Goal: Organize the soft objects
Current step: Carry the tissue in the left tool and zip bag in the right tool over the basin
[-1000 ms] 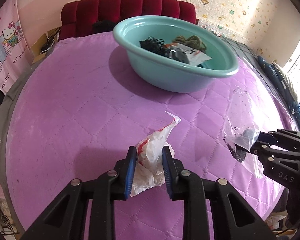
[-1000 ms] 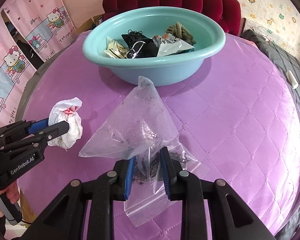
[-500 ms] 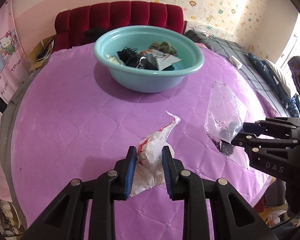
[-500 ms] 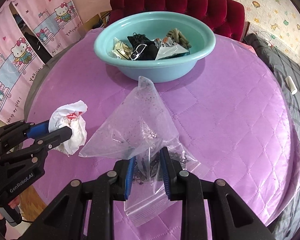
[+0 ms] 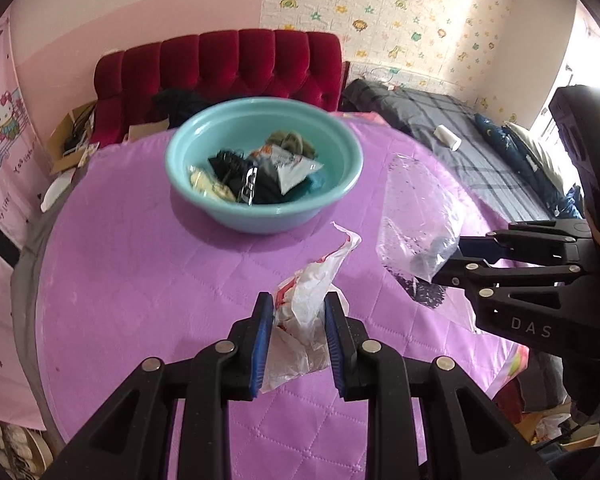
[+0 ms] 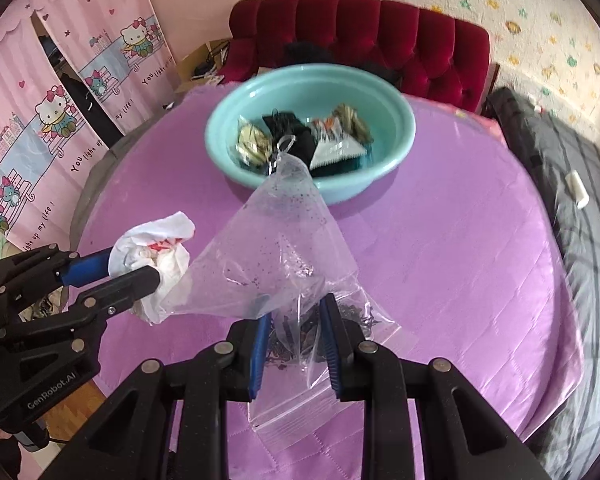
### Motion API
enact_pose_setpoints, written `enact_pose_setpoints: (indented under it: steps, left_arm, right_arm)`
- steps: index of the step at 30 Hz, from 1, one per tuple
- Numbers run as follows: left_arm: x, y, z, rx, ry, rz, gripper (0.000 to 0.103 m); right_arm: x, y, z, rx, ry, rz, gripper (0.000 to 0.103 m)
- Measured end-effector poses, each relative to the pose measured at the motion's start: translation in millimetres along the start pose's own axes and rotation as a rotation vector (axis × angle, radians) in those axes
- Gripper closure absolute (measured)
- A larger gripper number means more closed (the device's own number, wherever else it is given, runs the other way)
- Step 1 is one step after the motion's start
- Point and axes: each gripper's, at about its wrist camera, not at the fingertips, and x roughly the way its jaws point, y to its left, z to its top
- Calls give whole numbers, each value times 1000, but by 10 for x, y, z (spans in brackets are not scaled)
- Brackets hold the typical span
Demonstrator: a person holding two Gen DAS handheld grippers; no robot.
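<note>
A: We see a satiny quilted purple cover [image 5: 140, 280] with a faint sheen, and a smooth, glossy teal plastic basin [image 5: 332, 204].

B: We'd add thin crinkled white plastic bag [image 5: 304, 320], and a clear, shiny zip bag [image 6: 276, 256] speckled with dark bits. The headboard [image 6: 360, 28] looks like tufted red velvet; the gripper fingers [image 5: 260, 340] are matt black plastic with blue pads.

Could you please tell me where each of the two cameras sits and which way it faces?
Left wrist: on the left gripper, looking down its fingers at the white plastic bag it holds; the right gripper shows at right.
Right wrist: on the right gripper, looking at its clear zip bag; the left gripper shows at left.
Shared: teal basin, purple cover, red headboard.
</note>
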Motion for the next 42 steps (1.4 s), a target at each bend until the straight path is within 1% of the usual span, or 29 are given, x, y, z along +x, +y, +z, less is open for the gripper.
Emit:
enact_pose_setpoints:
  steps: [5,12,19,23,30,32,34,42]
  left_arm:
    - [-70,-20,205,10,-27,-12,75]
    - [-15,15,472,32,-43,-6,75]
    - [174,149,804,37,-44,0,75]
    - [341,246,980,37,-39,2,75]
    - [677,412,1195,32,-15,5,75]
    - [795,453,1252,36,6,6,75]
    - [902,497,1302,39,7,8,75]
    - [1341,679,1442,32,27,50,75]
  right_arm:
    - [-135,-25,196,-4,-30,19,77]
    - [-180,-103,501,-6,-58,18,77]
    - [-60,-192,866,-1,-60,19,77]
    - [107,-232,1093,5,-52,16,77]
    - [456,-341,1458,19,-42,21,76]
    - [583,-358,1550,24,-40,23,76]
    - [727,-390,1651,39,-29,36,76]
    - [1222,-487,1881,77,-4,51,76]
